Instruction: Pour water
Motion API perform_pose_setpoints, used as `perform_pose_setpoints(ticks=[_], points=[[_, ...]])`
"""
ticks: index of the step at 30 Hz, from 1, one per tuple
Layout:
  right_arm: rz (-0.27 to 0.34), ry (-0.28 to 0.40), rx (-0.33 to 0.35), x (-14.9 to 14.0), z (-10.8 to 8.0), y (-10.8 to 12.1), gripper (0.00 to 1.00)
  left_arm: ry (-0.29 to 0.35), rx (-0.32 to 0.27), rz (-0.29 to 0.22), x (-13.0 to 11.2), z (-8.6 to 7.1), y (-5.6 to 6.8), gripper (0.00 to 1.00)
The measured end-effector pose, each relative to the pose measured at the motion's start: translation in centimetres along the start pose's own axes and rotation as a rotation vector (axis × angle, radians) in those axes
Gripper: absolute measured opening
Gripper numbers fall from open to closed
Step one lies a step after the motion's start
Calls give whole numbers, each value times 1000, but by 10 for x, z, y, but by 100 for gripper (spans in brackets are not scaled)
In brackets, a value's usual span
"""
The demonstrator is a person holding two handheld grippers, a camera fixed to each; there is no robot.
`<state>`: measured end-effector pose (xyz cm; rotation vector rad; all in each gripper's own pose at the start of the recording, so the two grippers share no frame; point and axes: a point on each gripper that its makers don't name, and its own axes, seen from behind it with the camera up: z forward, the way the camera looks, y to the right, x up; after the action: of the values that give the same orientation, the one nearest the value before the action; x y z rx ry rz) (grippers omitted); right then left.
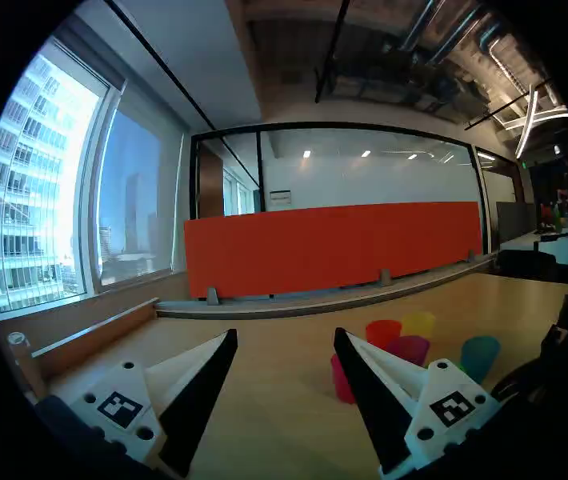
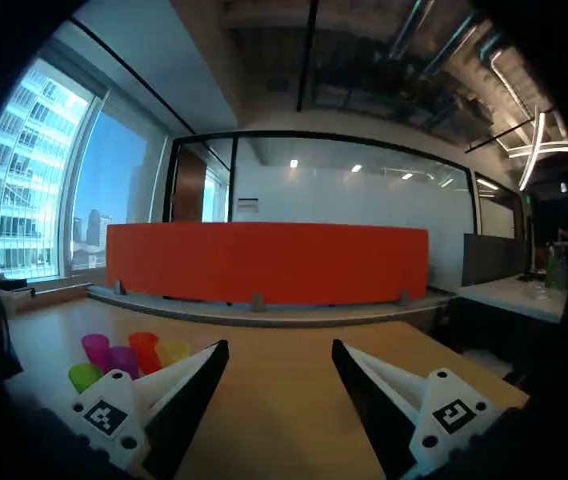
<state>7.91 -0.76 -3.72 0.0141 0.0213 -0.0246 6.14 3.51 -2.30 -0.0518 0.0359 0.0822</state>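
My left claw (image 1: 284, 376) hangs wide open above the wooden table (image 1: 284, 428), gripping nothing; my right claw (image 2: 280, 384) gapes equally empty; the coloured cups (image 1: 410, 350) cluster just ahead-right of the left claw, one half-hidden behind its finger; those coloured cups (image 2: 122, 360) sit ahead-left of the right claw; packed tight, a reaching finger could topple neighbours, spilling any water.

Small bright plastic cups (image 1: 409, 349), upright and clustered close on the wooden table (image 1: 284, 416). Orange, yellow, magenta, teal, pink, green.
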Motion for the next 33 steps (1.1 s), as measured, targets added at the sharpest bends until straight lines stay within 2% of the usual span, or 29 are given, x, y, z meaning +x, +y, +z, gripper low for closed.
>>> perform_pose_setpoints(ticks=[9, 22, 27, 33], points=[[15, 4, -16, 2, -1, 5, 100, -1, 10, 10, -16, 3, -4, 89], [11, 5, -30, 6, 3, 3, 100, -11, 7, -26, -46, 5, -7, 89], [16, 5, -29, 10, 4, 1, 100, -13, 5, -45, -50, 6, -11, 89], [9, 8, -32, 12, 3, 2, 100, -20, 7, -45, -55, 8, -14, 89]])
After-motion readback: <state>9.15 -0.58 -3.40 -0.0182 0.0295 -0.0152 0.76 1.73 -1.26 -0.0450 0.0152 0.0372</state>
